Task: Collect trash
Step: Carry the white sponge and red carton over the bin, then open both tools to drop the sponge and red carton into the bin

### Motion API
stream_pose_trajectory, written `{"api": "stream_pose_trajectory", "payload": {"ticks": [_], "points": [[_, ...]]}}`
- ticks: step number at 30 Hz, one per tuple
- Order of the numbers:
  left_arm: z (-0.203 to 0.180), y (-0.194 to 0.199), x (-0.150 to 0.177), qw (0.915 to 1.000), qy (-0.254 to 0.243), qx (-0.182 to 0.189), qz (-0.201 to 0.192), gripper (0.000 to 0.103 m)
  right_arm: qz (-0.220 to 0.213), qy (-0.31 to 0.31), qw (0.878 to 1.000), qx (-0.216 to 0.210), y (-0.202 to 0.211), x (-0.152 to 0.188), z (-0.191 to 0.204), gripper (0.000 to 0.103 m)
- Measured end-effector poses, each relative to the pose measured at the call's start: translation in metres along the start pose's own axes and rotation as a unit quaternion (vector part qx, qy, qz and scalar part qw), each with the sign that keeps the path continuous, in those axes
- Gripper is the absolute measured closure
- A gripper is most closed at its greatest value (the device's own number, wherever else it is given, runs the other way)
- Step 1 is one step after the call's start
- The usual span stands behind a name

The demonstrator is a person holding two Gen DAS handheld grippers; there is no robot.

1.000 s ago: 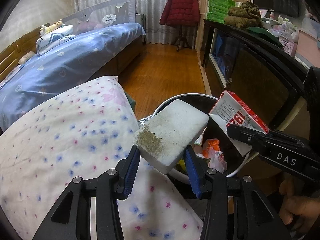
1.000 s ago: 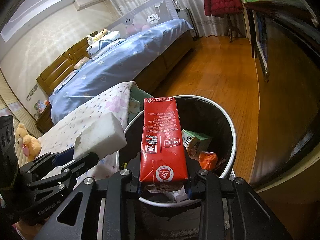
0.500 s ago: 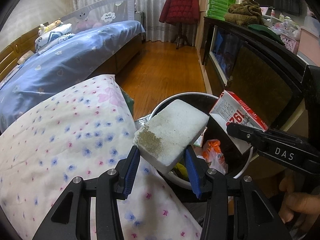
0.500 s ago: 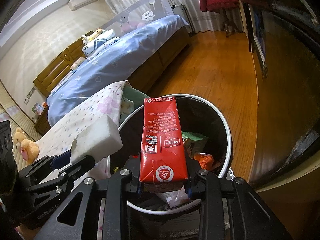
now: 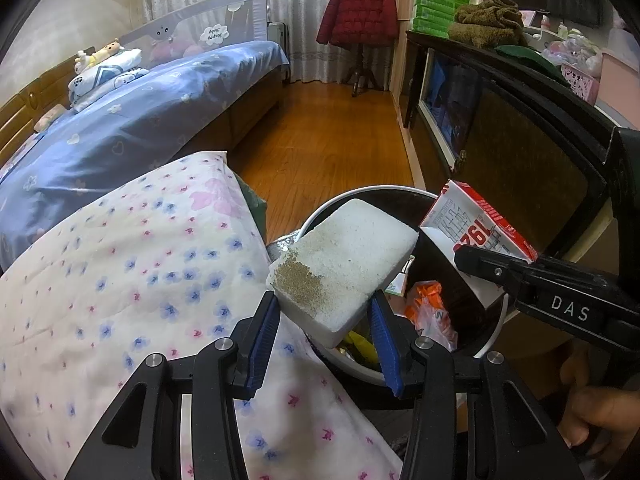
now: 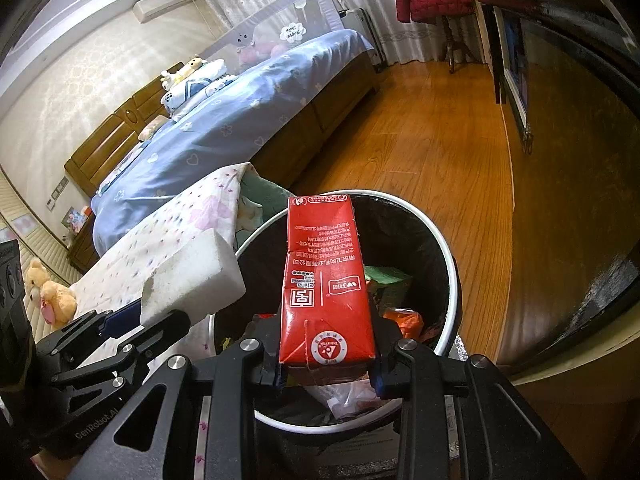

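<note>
Both views now show a little more of the bin [image 6: 448, 256] than a second ago. Left tongs [image 5: 326, 338] clamp a white foam block [image 5: 344, 268] at its rim beside the flowered quilt [image 5: 120, 264]; right tongs [image 6: 328, 364] grip a red carton [image 6: 326, 280] above it. Inside lie an orange wrapper [image 6: 406, 320] and a green box [image 6: 390, 284].

Two sets of matte black handheld tongs, left tongs [image 5: 324, 336] and right tongs [image 6: 328, 364], each with angular plastic arms and round silver screw heads at the joints. Ribbed blue pads [image 5: 262, 336] line the fingers. White lettering reads "DAS" and "GenRobot.AI" on the housings; a bare hand [image 5: 600, 416] shows at the edge.
</note>
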State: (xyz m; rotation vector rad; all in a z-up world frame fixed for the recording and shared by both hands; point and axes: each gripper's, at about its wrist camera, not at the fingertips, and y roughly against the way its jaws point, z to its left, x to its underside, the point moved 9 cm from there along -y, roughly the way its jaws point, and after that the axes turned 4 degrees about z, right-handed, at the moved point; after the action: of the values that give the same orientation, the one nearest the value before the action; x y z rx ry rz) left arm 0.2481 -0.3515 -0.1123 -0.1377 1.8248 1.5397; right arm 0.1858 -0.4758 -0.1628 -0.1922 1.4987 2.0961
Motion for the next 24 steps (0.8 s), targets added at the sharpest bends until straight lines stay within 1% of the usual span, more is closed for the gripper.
{"api": "stream_pose_trajectory", "payload": {"ticks": [19, 20, 21, 23, 24], "points": [[0.0024, -0.0051, -0.0036, 1.0, 0.002, 0.003, 0.004, 0.057, -0.003, -0.006, 1.0, 0.002, 0.0011, -0.008, -0.0043, 0.072], [0.0021, -0.0058, -0.0037, 1.0, 0.002, 0.004, 0.005, 0.055, -0.003, -0.006, 1.0, 0.002, 0.0011, -0.0081, -0.0046, 0.072], [0.002, -0.0056, -0.0039, 1.0, 0.001, 0.003, 0.005, 0.054, -0.003, -0.008, 1.0, 0.003, 0.001, -0.0086, -0.0056, 0.069], [0.002, -0.0037, -0.0038, 1.0, 0.001, 0.001, 0.004, 0.054, -0.003, -0.009, 1.0, 0.005, 0.0012, -0.0083, -0.0062, 0.068], [0.0023, -0.0029, -0.0038, 1.0, 0.001, 0.001, 0.004, 0.054, -0.002, -0.01, 1.0, 0.005, 0.0014, -0.0082, -0.0067, 0.065]]}}
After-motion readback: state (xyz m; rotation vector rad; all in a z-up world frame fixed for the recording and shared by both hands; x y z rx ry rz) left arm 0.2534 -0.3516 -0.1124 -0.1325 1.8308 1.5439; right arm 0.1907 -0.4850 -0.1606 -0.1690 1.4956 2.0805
